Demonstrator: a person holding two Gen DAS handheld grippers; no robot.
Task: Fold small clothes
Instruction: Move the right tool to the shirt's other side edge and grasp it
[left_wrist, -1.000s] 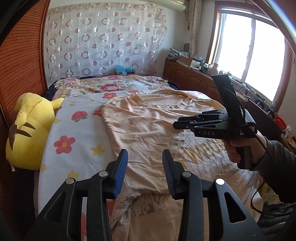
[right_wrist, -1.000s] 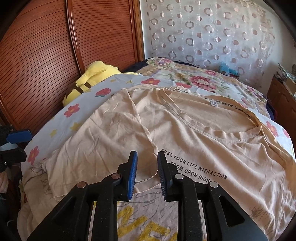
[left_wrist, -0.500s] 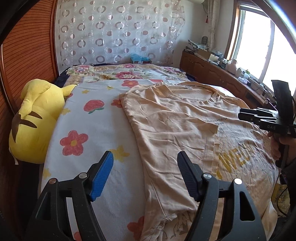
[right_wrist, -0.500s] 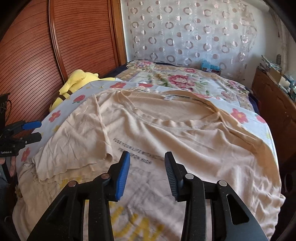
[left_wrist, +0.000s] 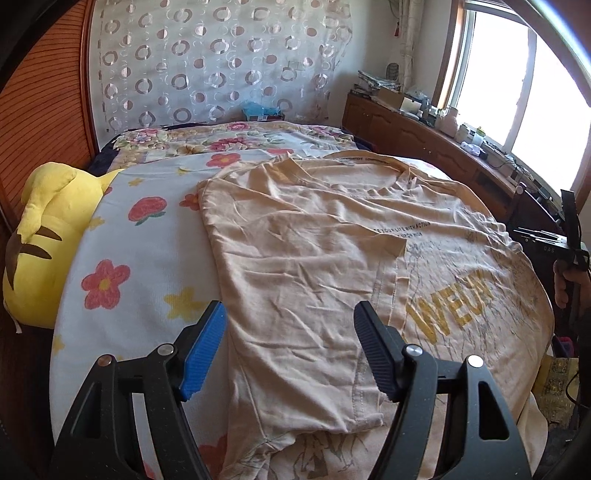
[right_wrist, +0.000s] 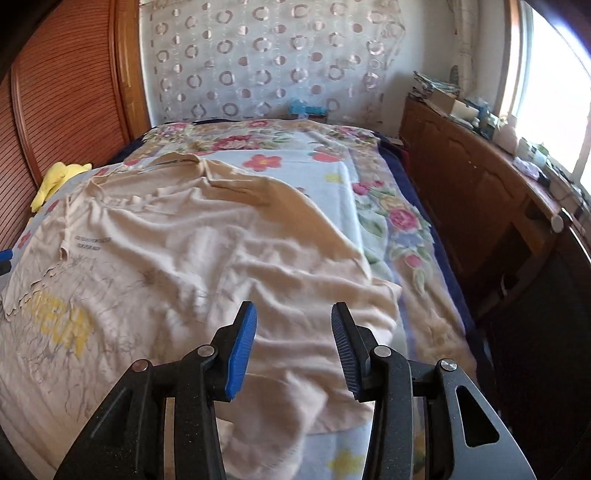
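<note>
Had spread the left tongs (left_wrist: 289, 310) much wider than a second before and drifted them a little down and leftward, and had carried the right tongs (right_wrist: 293, 308) well off to the right side of the bed, jaws parted further too. Starting at the left: left a yellow plush toy (left_wrist: 48, 240) against the edge of the flowered sheet (left_wrist: 110, 240), clear of the work. Held the left tongs wide open above the shirt's near left edge, gripping nothing, pads off the cloth. Found the beige shirt (left_wrist: 314, 258) spread on the bed straight ahead of both tongs, long axis running away from the person, collar at the far end and hem nearest. Already had its left side turned over onto the front, the folded edge crossing the yellow lettering. Further right, kept the right tongs about half open and empty, hovering over the shirt (right_wrist: 184, 258) where its right sleeve and side were not yet folded and bunched toward the sheet. Judged the right tongs clearly the nearer of the two to that loose edge, so probably the ones to pinch it and bring it leftward across the long axis. Beyond that, only the wooden cabinet (right_wrist: 480, 221) under the window.
</note>
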